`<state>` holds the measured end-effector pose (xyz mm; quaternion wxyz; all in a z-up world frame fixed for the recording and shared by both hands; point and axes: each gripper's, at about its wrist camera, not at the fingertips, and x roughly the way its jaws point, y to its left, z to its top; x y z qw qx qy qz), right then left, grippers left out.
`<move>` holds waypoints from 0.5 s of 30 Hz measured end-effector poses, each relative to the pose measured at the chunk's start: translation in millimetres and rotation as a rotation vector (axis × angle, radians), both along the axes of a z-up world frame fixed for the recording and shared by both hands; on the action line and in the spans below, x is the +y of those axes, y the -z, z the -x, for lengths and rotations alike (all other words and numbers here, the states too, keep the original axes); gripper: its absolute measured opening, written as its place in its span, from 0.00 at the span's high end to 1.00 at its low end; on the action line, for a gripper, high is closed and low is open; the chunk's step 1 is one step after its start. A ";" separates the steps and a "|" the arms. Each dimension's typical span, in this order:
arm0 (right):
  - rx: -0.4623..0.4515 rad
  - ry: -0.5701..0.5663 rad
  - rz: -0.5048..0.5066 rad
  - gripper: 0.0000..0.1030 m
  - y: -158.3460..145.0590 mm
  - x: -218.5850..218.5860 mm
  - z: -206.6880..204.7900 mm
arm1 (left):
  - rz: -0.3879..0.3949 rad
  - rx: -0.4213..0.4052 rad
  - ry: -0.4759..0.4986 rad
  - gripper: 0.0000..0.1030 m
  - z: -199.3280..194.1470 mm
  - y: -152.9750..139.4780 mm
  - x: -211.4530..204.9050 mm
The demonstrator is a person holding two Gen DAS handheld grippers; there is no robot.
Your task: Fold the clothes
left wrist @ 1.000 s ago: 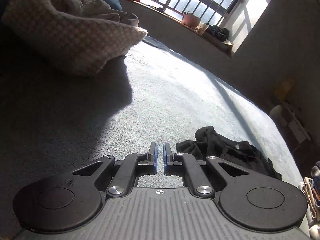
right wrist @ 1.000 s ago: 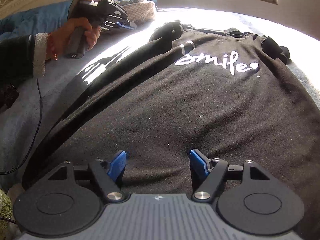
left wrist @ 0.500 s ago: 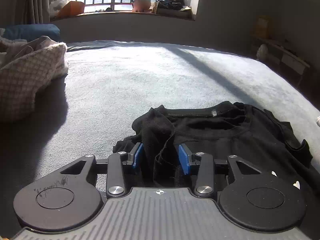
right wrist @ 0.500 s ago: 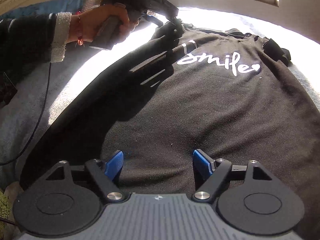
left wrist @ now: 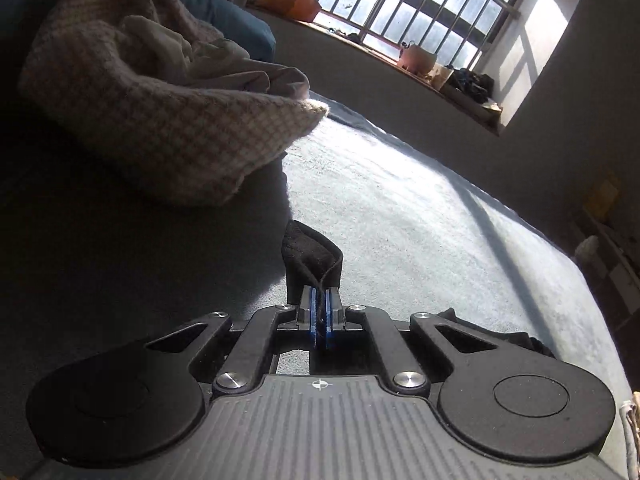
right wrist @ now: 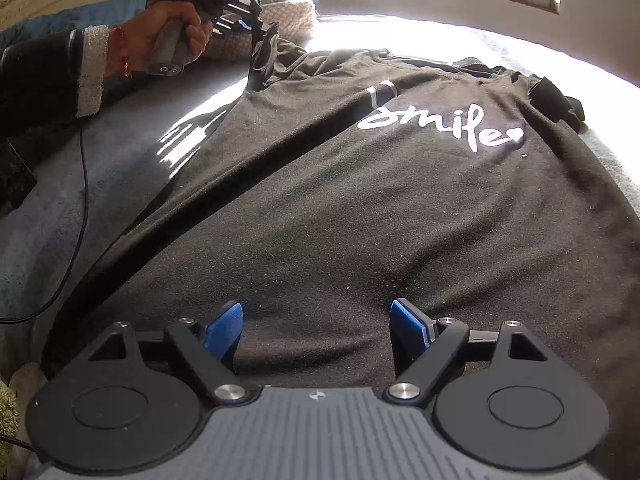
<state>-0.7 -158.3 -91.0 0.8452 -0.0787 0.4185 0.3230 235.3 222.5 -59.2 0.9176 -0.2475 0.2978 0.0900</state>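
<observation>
Sleeve sits pinched in the left gripper jaws; right gripper jaws gape over T-shirt hem.

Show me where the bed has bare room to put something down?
Bare grey bedspread lies between the checked beige blanket heap and the window wall. Another strip runs beside the black "smile" T-shirt, crossed by a thin black cable. The T-shirt crowds the middle.

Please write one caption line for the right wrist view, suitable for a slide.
Open right gripper hovers over the black "smile" T-shirt on the bed, while the left gripper lifts its sleeve.
</observation>
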 end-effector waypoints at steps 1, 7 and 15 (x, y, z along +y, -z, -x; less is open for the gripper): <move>0.000 0.000 0.002 0.18 0.0 0.5 0.2 | -0.009 -0.002 -0.013 0.98 -1.7 -0.1 7.3; -0.001 -0.001 0.015 0.18 -0.3 2.9 1.1 | -0.086 0.004 -0.034 0.98 -10.8 8.0 17.5; -0.001 -0.003 0.020 0.18 -0.7 3.2 0.9 | -0.127 0.044 -0.095 0.98 7.1 29.7 30.1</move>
